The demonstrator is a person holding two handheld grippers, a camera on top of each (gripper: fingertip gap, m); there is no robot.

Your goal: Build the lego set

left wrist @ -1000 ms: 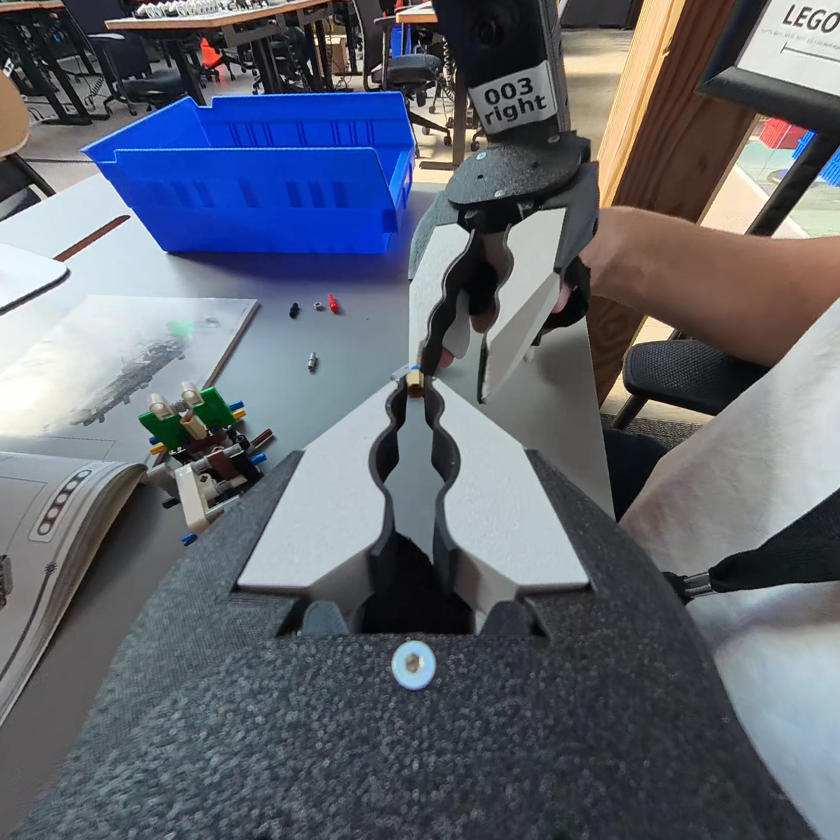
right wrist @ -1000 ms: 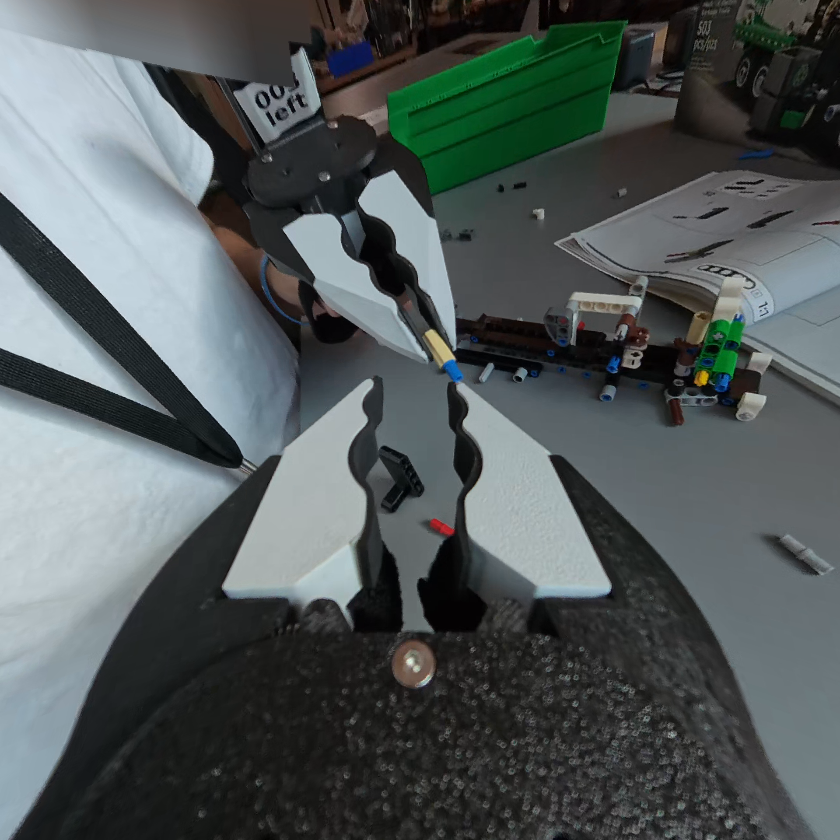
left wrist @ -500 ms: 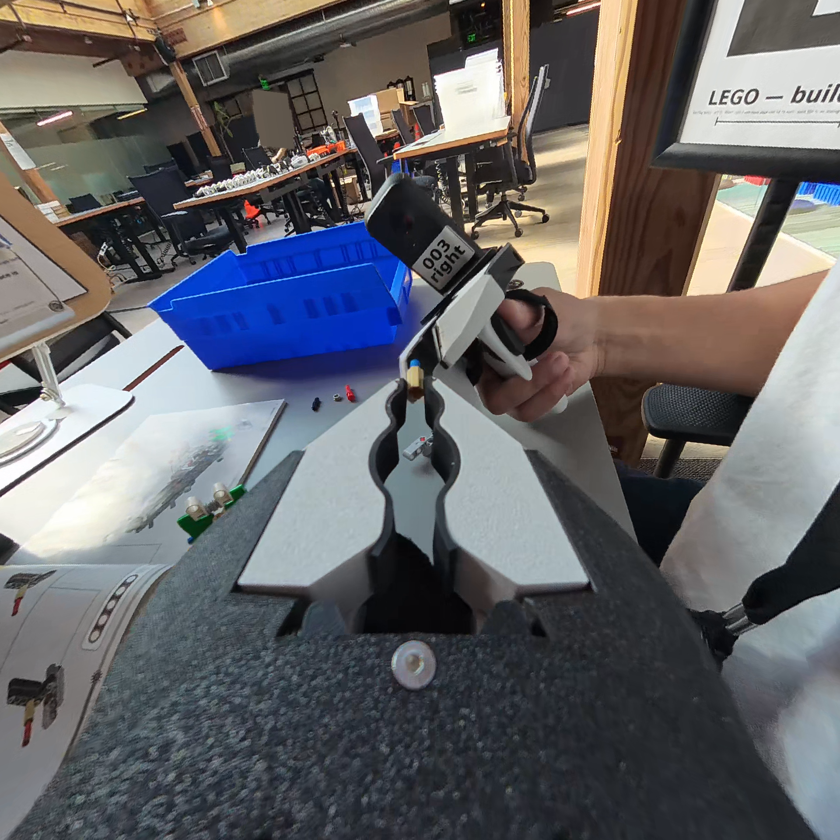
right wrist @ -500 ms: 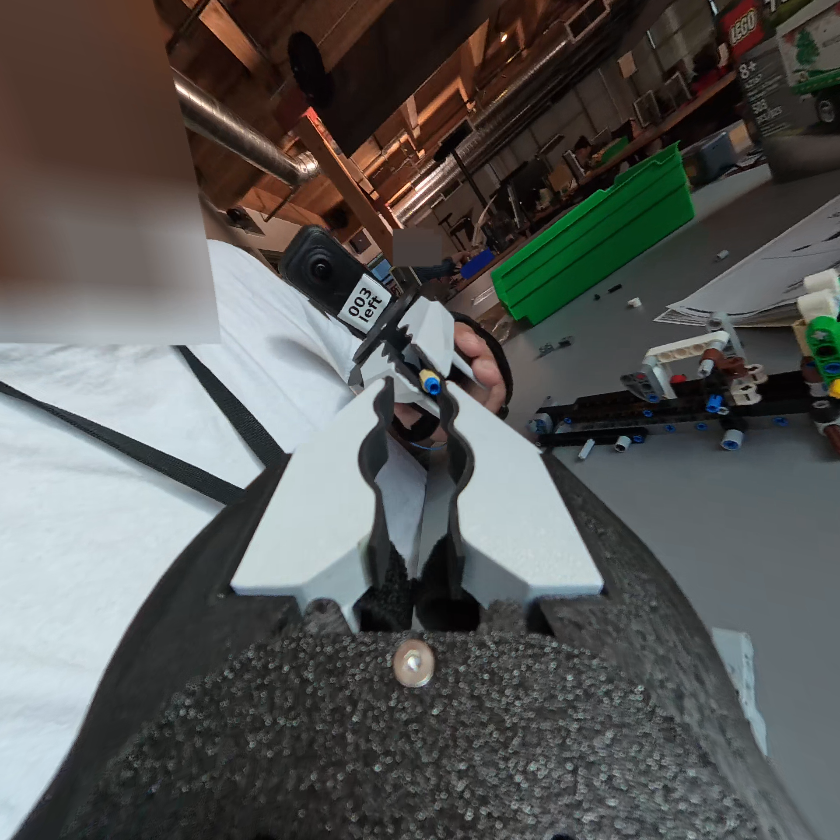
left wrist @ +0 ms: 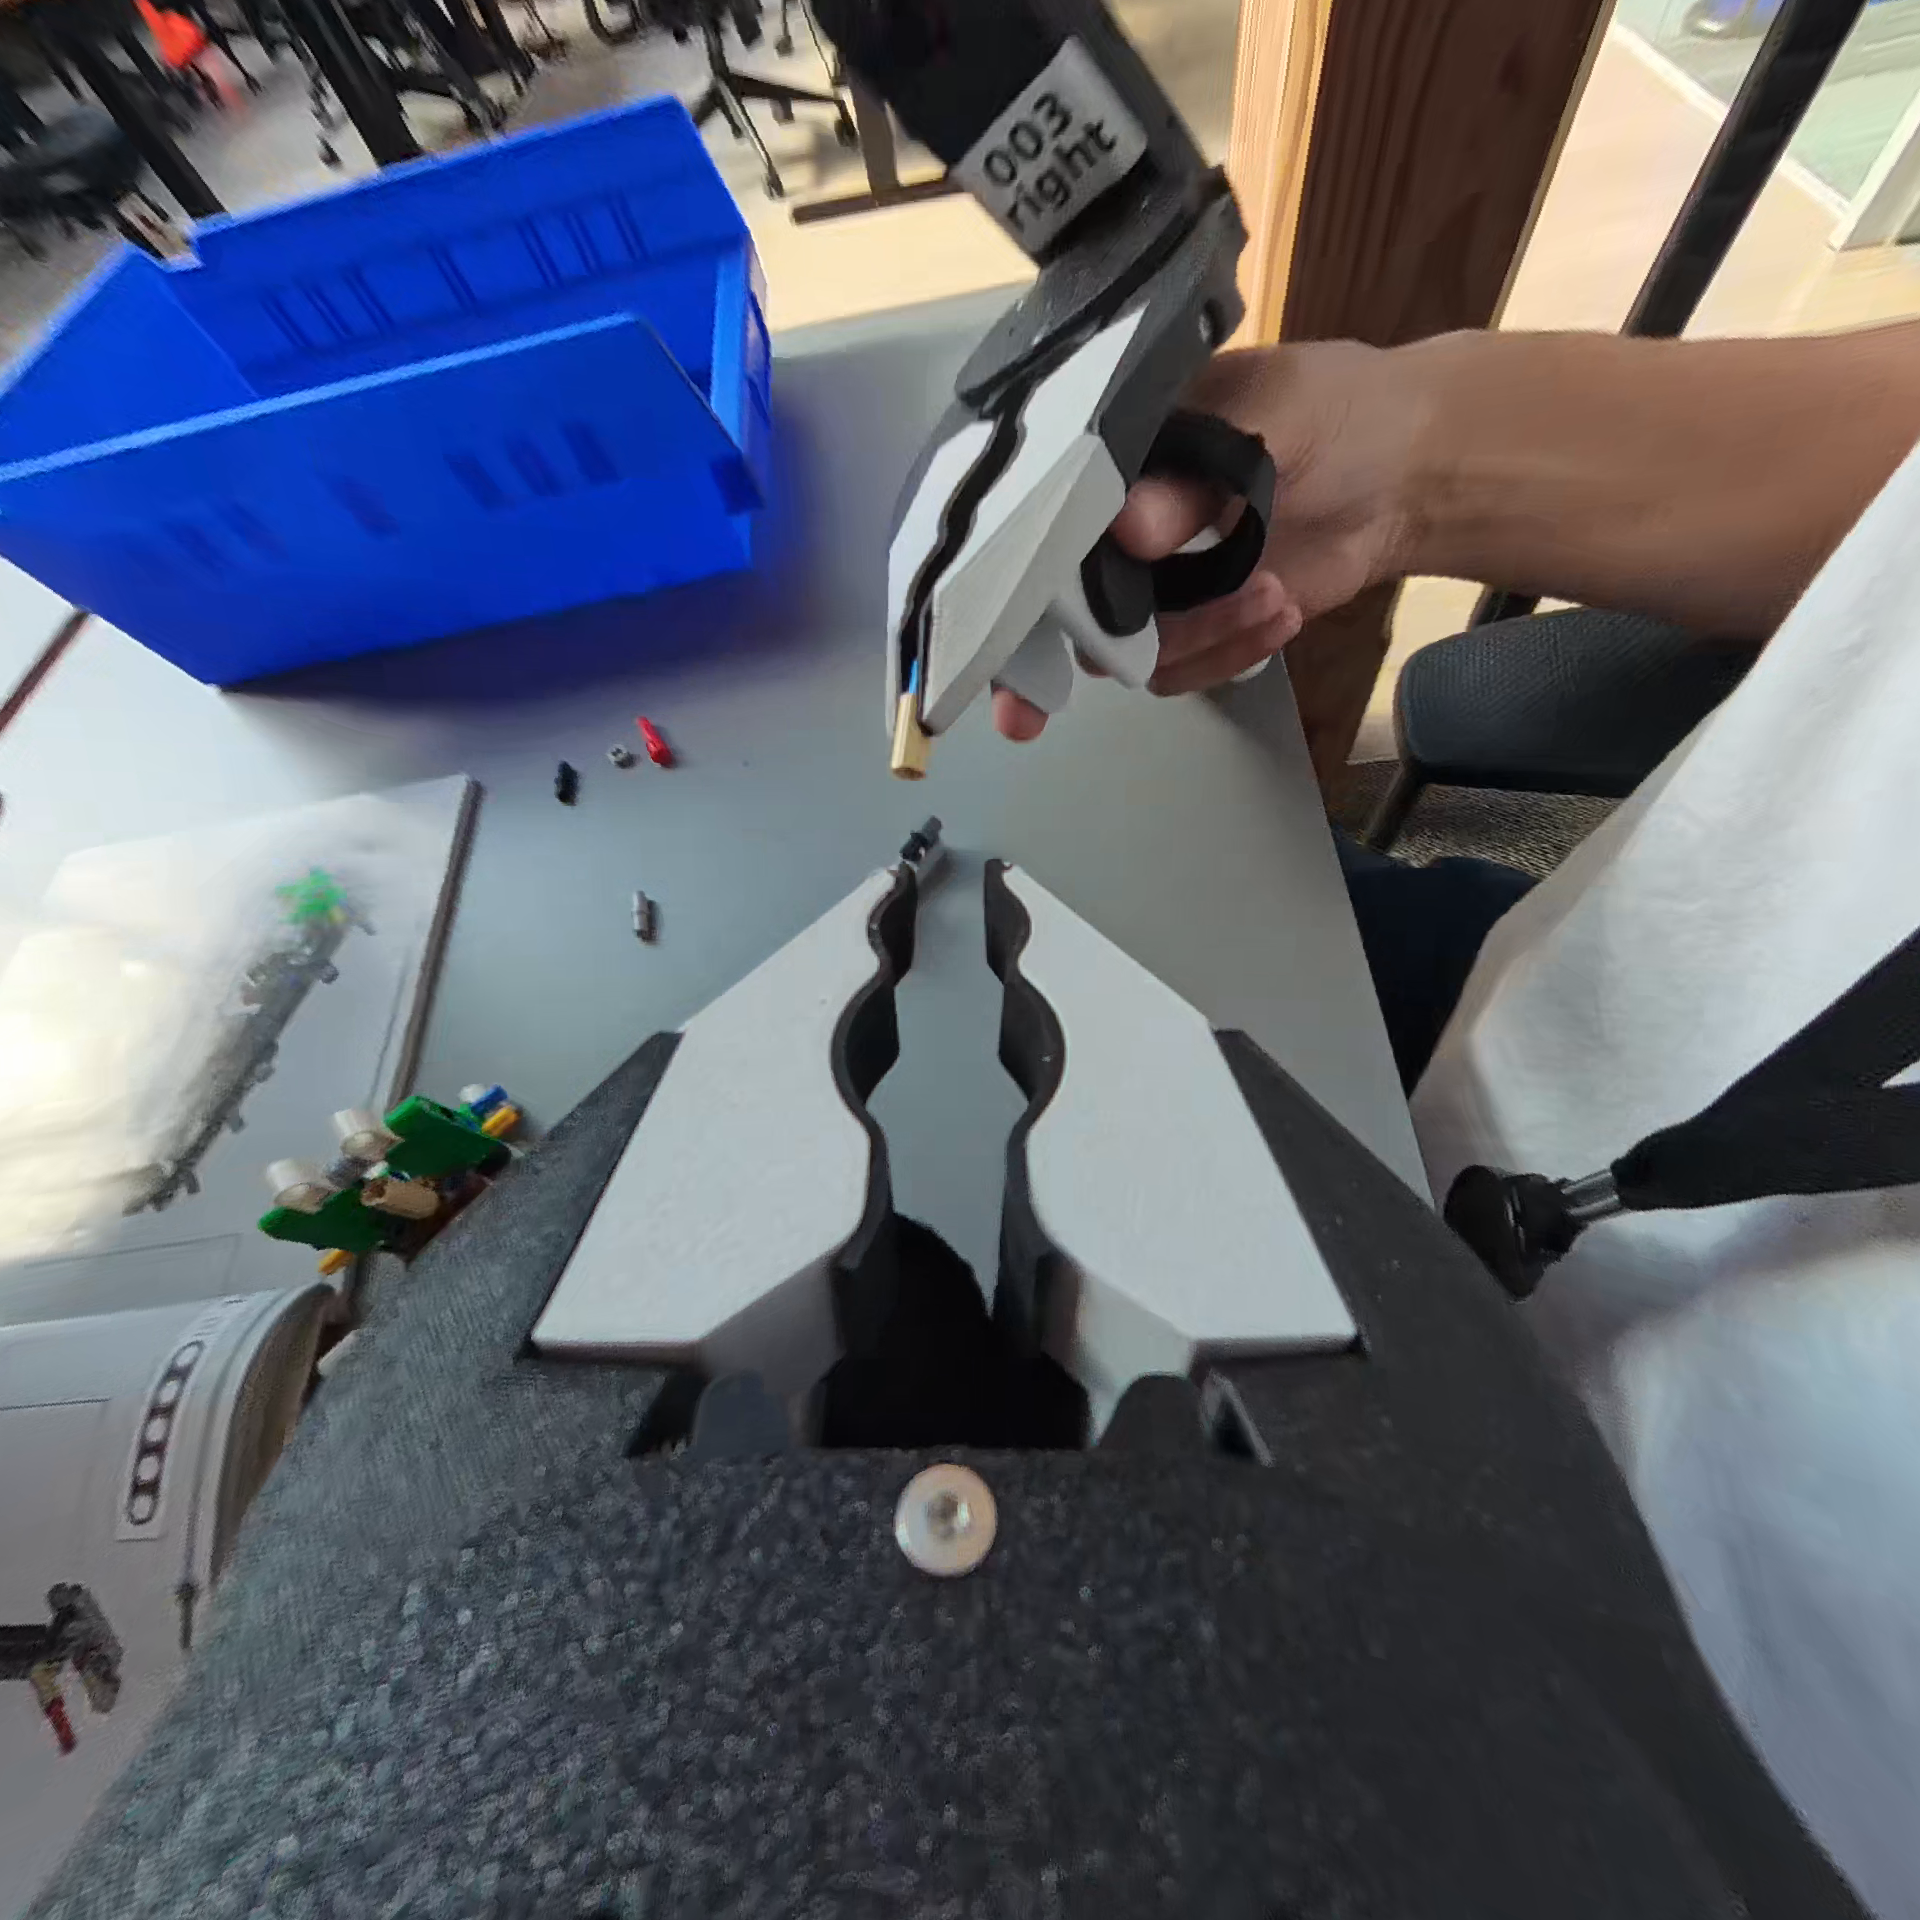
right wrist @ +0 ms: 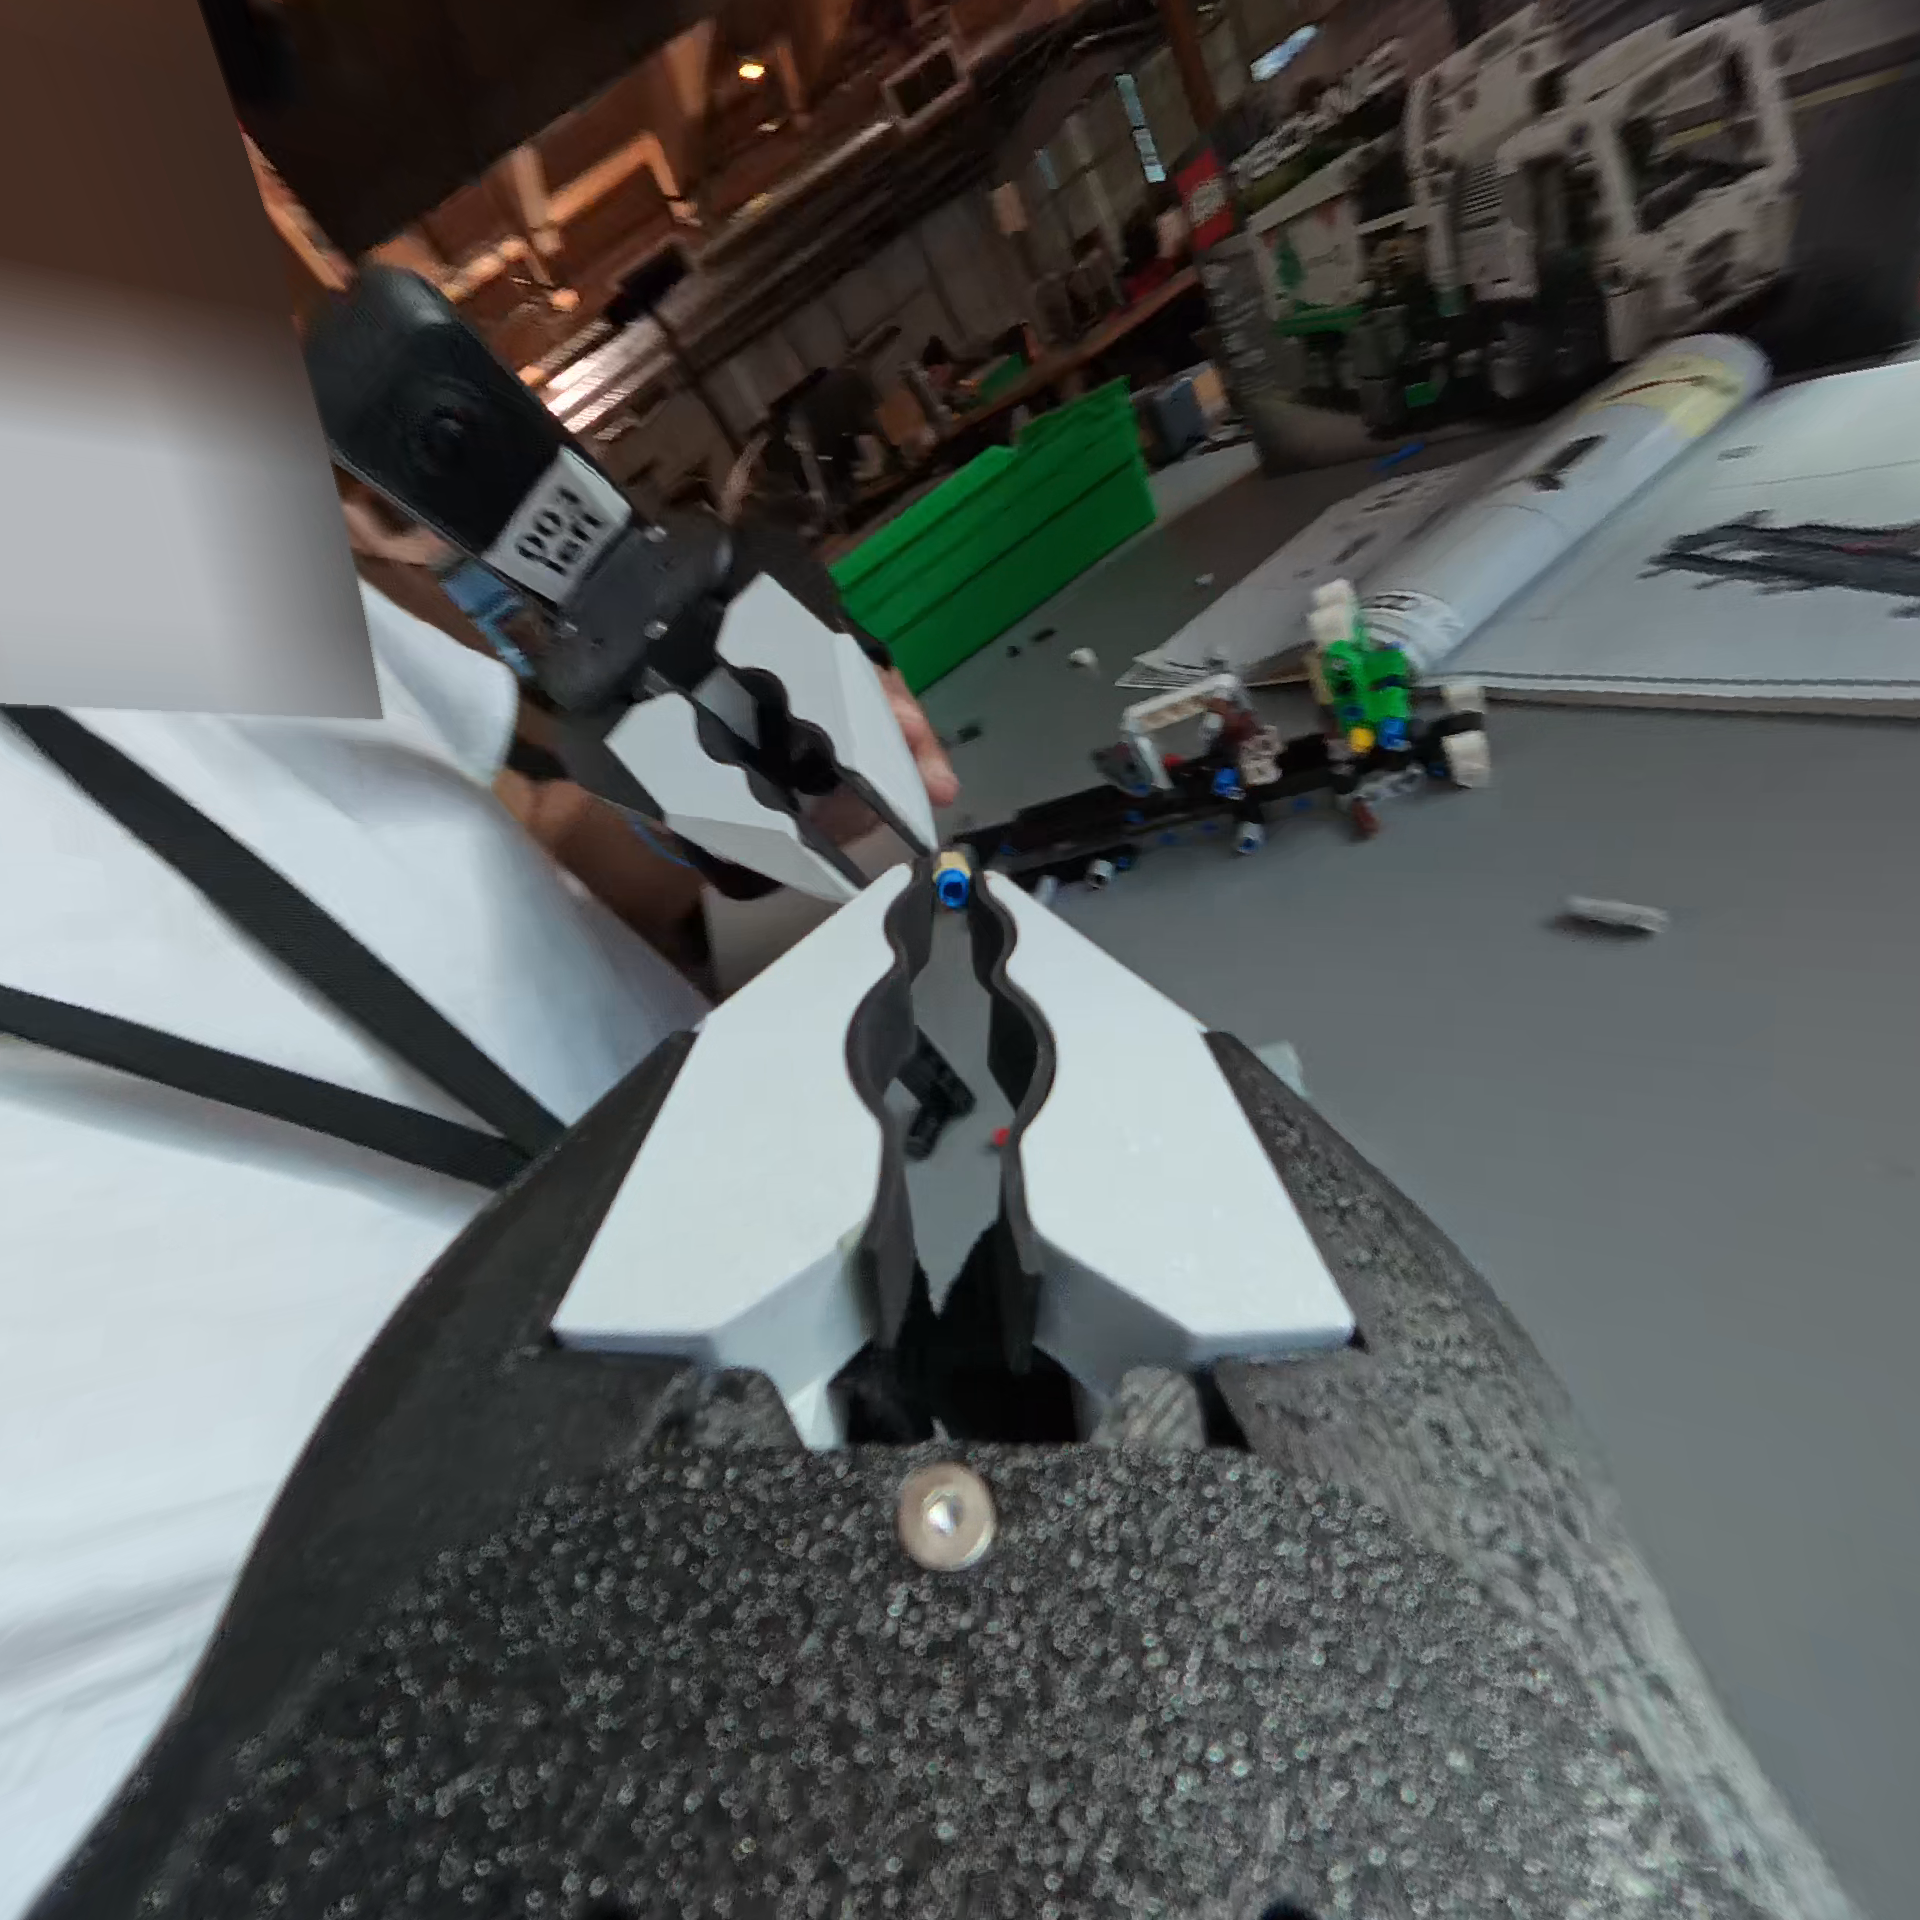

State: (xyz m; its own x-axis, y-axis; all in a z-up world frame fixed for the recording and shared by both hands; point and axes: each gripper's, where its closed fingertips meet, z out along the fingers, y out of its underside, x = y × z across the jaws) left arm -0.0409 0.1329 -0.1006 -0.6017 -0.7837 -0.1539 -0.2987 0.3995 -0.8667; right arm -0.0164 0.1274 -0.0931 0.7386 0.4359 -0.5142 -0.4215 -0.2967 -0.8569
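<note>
pin handed across, ready for the chassis

the right gripper (left wrist: 912, 717) has its jaws pressed together on one small tan-and-blue pin (left wrist: 908, 736), the blue end tucked between the fingers and the tan end poking out below. gripping it by one end leaves the other free, which i judge is so it can be pushed into a hole. the left gripper (left wrist: 940, 883) stands narrowly parted and holds nothing; it hangs low over the grey table (left wrist: 1143, 862), just beside a tiny dark piece (left wrist: 923, 837) lying there, and looks free to steady something.

the part-built model (right wrist: 1288, 748) lies flat on the table, well apart from the held pin, so the build is only partway along: one long black beam with green, white and brown pieces at its far end. an open instruction booklet (right wrist: 1683, 561) lies beside it, probably kept near for reference.

counted: two grippers, one held pin, one blue bin (left wrist: 395, 416), one green bin (right wrist: 997, 520), and near the blue bin four loose bits, one red (left wrist: 651, 740), one black, two grey.
</note>
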